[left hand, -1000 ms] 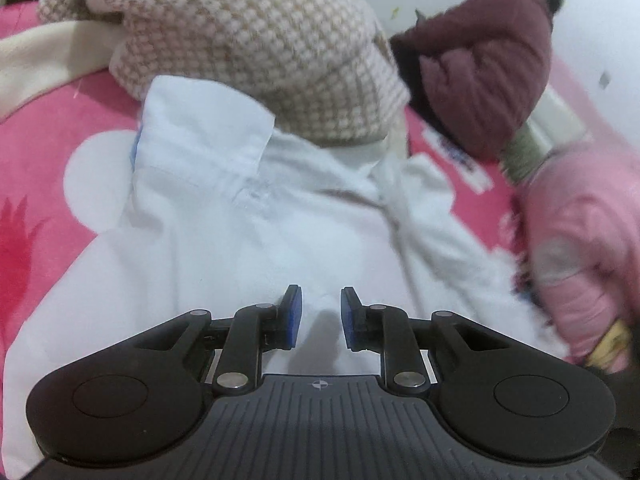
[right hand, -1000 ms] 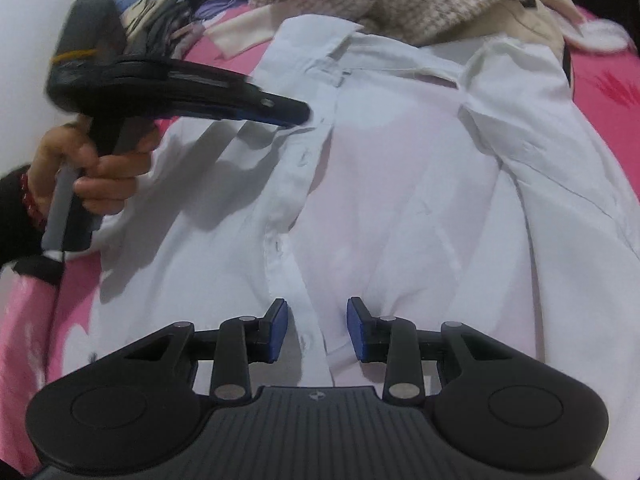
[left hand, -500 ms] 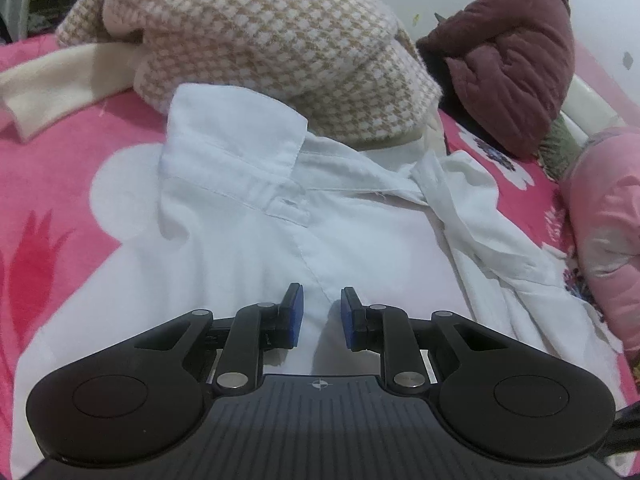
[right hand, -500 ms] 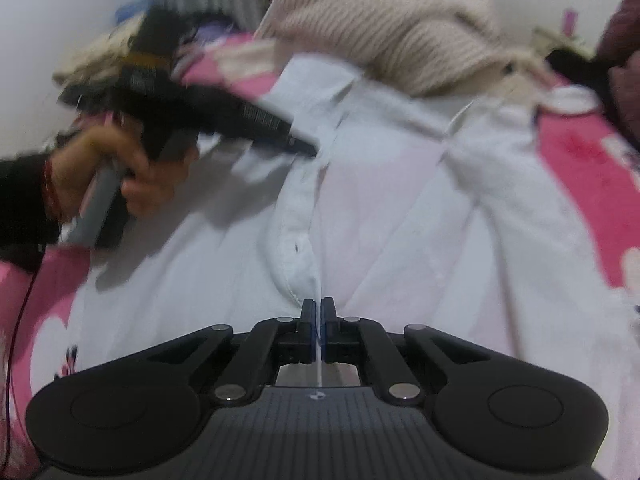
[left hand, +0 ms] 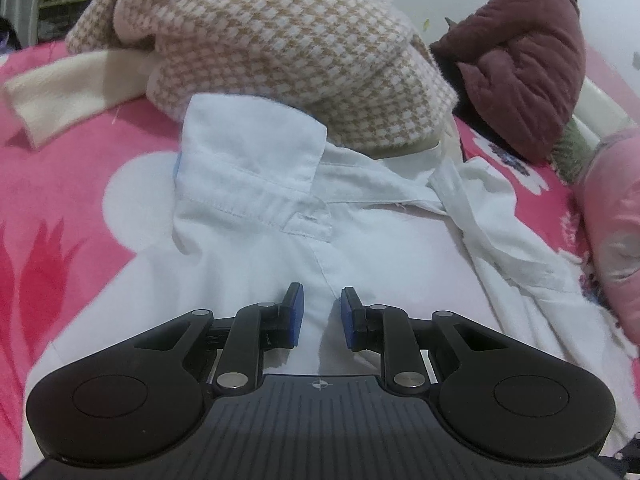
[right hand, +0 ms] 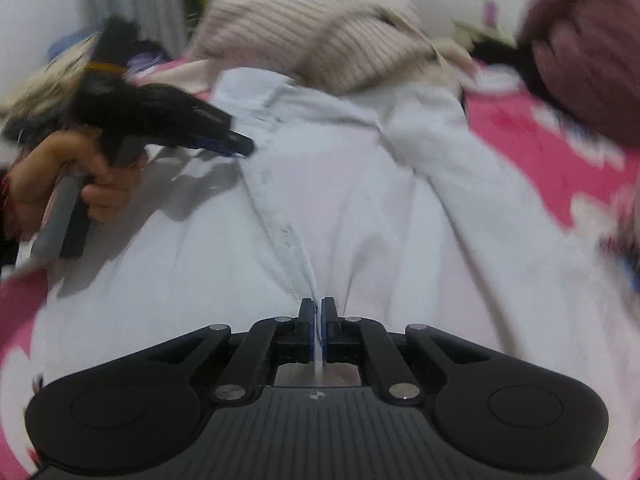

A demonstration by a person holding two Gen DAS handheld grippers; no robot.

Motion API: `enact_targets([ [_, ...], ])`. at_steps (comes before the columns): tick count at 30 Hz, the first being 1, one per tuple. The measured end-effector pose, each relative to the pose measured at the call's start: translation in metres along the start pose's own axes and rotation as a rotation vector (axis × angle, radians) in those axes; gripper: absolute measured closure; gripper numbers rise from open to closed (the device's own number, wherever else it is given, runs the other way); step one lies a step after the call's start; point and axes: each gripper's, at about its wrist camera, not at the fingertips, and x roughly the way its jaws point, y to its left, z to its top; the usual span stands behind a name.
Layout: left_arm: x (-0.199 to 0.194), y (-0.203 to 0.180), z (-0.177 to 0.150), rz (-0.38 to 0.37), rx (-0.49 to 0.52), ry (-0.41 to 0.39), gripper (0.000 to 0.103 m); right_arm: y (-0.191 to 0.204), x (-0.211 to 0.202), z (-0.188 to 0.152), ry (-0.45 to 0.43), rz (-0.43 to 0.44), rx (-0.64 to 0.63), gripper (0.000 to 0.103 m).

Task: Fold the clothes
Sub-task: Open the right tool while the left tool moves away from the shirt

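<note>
I see a bed [left hand: 60,200] covered in a pink sheet with white and red shapes. A white shirt [left hand: 400,248] lies spread on it. Behind its collar sits a checked knit [left hand: 280,48], a cream sleeve [left hand: 60,96] beside it, a maroon jacket [left hand: 520,64] farther right, and something pink [left hand: 616,220] at the edge.

Shirt [left hand: 248,272] spread flat on the bedspread [left hand: 72,208]
Knit sweater [left hand: 272,52] lies behind its collar; padded jacket [left hand: 520,68] sits far right behind.

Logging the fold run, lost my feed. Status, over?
Right gripper shut on white shirt placket edge. Left gripper open over the shirt below its collar. Houndstooth garment lies against the collar.
</note>
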Motion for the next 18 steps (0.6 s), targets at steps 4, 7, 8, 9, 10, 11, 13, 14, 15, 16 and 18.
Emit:
enact_targets([
  [4,0.001,0.0,0.001,0.017,-0.001,0.004,0.082,-0.019,-0.004,-0.004,0.021,0.05,0.133,0.093],
  [7,0.002,-0.001,0.002,0.032,-0.005,0.011,0.082,-0.034,-0.011,-0.008,0.031,0.096,0.236,0.093],
  [8,0.002,-0.003,0.003,0.038,-0.008,0.015,0.082,-0.039,-0.013,-0.009,0.035,0.112,0.27,0.093],
  [9,0.002,-0.004,0.005,0.041,-0.01,0.018,0.081,-0.044,-0.016,-0.01,0.038,0.127,0.304,0.093],
  [10,0.001,-0.005,0.006,0.042,-0.015,0.022,0.079,-0.049,-0.018,-0.012,0.042,0.142,0.338,0.093],
  [11,0.0,-0.006,0.008,0.043,-0.027,0.02,0.076,-0.054,-0.02,-0.013,0.045,0.158,0.372,0.093],
  [13,-0.006,-0.007,0.011,0.043,-0.053,0.007,0.065,-0.064,-0.025,-0.015,0.052,0.189,0.441,0.092],
  [14,-0.009,-0.008,0.012,0.043,-0.066,-0.001,0.056,-0.069,-0.027,-0.016,0.055,0.204,0.475,0.092],
  [15,-0.013,-0.008,0.014,0.038,-0.085,-0.008,0.049,-0.074,-0.029,-0.018,0.058,0.219,0.509,0.092],
  [16,-0.017,-0.008,0.016,0.03,-0.107,-0.015,0.047,-0.08,-0.032,-0.019,0.062,0.235,0.543,0.092],
  [18,-0.025,-0.008,0.019,0.016,-0.15,-0.029,0.038,-0.089,-0.036,-0.021,0.068,0.265,0.607,0.092],
])
